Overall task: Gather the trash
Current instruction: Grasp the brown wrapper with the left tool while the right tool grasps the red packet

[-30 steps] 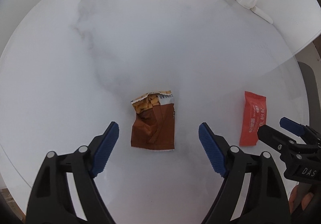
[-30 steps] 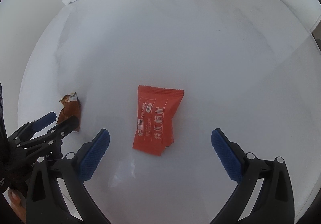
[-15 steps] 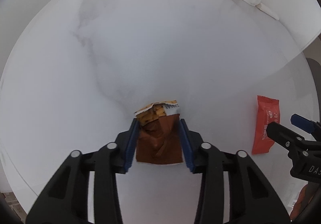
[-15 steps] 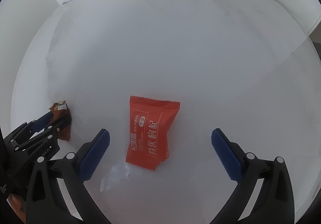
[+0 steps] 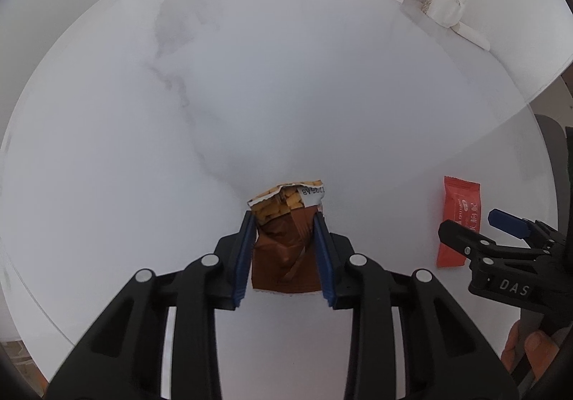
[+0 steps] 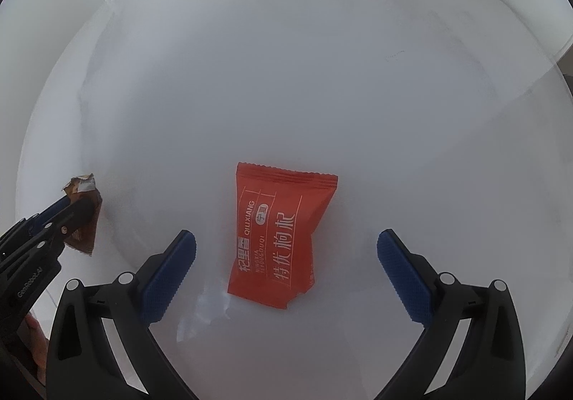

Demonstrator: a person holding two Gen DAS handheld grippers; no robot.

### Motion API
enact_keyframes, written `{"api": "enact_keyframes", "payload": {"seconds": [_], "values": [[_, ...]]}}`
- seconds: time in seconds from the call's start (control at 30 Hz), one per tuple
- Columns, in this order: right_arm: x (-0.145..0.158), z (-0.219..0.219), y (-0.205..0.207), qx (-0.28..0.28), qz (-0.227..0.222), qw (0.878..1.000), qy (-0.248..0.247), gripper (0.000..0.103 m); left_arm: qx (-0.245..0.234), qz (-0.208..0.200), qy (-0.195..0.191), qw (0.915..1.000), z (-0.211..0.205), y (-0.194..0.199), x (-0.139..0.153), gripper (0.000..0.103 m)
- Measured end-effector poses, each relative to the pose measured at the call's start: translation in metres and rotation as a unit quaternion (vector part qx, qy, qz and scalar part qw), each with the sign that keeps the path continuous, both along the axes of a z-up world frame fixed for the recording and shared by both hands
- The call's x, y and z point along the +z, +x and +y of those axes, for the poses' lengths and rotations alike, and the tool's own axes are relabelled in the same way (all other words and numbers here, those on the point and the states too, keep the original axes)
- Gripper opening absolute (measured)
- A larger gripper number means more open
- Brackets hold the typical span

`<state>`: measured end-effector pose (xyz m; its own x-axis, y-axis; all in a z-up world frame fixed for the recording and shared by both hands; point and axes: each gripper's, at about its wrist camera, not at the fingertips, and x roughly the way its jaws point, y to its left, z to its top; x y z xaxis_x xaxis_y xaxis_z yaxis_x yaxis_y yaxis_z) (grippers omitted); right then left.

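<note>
Moved: left hand-held gripper (image 5: 284, 255) jaws, wide a second ago, have just closed onto the brown wrapper (image 5: 284, 249); it lies on the bench (image 5: 250, 77)
Right hand-held gripper (image 6: 286, 267): spread open astride the red packet (image 6: 279, 235), right of the brown wrapper, untouched
Meaning: first piece secured, lift likely next

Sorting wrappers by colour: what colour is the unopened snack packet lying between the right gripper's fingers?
The snack packet is red with white lettering, clearest in the right wrist view.
</note>
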<state>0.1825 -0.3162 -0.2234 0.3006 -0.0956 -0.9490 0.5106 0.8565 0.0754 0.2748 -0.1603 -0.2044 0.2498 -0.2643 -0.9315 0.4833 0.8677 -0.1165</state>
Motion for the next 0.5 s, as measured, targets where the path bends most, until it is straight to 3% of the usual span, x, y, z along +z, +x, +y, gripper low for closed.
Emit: {"api": "enact_keyframes", "payload": {"seconds": [0.3,0.5], "values": [[0.003,0.006,0.008,0.036,0.007,0.999,-0.034,0.05,0.001,-0.008,-0.002,1.0,0.011,-0.003,0.014,0.031],[0.002,0.004,0.008,0.053,0.009,0.998,-0.026,0.045,0.0,-0.009,-0.005,0.9999,0.016,-0.007,0.02,0.031]]}}
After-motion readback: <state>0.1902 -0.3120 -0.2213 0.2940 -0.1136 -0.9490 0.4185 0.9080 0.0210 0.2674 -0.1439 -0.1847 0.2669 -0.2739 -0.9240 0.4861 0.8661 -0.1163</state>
